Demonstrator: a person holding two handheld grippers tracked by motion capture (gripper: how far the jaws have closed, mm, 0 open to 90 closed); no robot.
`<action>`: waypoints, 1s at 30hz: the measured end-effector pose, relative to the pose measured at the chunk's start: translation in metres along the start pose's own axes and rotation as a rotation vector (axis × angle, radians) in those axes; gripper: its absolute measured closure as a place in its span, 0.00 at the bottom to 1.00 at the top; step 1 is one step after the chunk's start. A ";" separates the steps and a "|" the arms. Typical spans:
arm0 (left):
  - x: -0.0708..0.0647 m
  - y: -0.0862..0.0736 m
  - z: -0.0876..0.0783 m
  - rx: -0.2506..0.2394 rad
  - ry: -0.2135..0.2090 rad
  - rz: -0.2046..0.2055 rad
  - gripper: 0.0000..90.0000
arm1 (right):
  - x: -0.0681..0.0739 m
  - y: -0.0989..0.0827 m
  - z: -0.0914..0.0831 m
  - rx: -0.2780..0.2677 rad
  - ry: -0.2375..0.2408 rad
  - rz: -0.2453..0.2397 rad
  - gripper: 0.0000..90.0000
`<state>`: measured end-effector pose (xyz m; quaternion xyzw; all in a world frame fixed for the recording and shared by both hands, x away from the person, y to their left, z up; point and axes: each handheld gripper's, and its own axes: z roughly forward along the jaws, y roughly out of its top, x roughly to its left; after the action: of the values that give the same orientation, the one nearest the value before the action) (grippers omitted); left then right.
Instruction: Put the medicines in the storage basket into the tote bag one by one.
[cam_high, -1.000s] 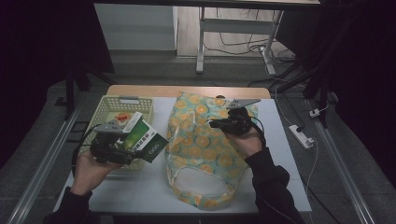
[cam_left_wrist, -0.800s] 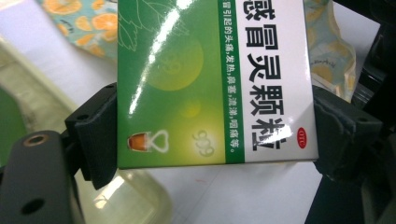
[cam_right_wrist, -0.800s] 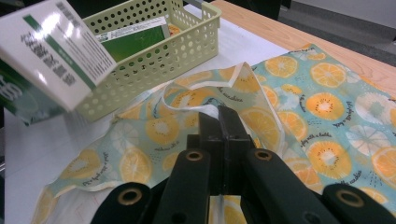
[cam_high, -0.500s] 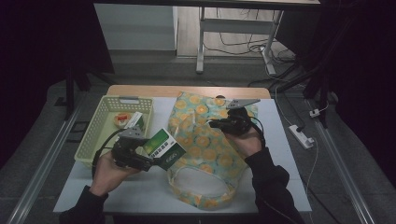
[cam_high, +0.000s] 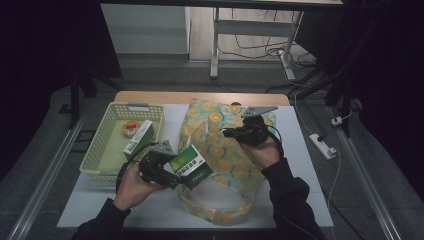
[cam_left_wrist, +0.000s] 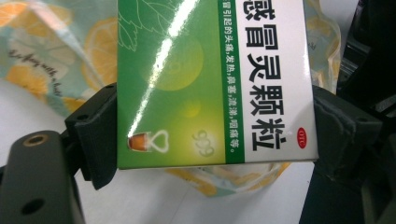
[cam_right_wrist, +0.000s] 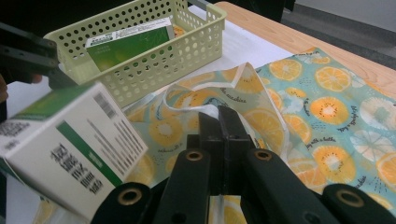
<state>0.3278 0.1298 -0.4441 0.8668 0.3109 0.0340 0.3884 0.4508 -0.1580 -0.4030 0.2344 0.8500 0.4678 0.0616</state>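
My left gripper (cam_high: 181, 172) is shut on a green and white medicine box (cam_high: 194, 161), with its black pads (cam_left_wrist: 98, 135) pressed on the box's two sides (cam_left_wrist: 210, 84). The box hangs over the left edge of a cloth bag (cam_high: 225, 155) printed with orange slices. My right gripper (cam_high: 229, 133) rests on top of the bag with its jaws shut. In the right gripper view the jaws (cam_right_wrist: 218, 116) pinch the bag's white-trimmed rim (cam_right_wrist: 243, 79) and hold it raised. The box (cam_right_wrist: 70, 144) hovers close by on that view's left.
A pale green perforated basket (cam_high: 97, 150) stands at the left of the white table top. It holds a second green box (cam_high: 139, 137) and a small orange round item (cam_high: 131, 126). A bare wooden strip (cam_high: 165, 96) runs along the table's far edge.
My left hand has carried the box rightward and slightly down, from over the basket to the bag's left edge. The right hand and bag have stayed put.
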 end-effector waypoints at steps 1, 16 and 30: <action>-0.001 0.001 0.002 0.007 0.001 0.005 0.18 | 0.000 0.000 0.000 0.000 0.000 0.000 1.00; -0.003 0.014 0.039 0.067 -0.021 0.016 0.18 | -0.001 -0.002 0.004 0.009 0.001 0.001 1.00; 0.001 0.033 0.063 0.091 0.002 0.006 0.18 | 0.001 -0.002 0.005 0.013 0.004 -0.001 1.00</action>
<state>0.3644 0.0725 -0.4656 0.8843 0.3100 0.0216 0.3484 0.4510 -0.1549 -0.4070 0.2332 0.8532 0.4628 0.0588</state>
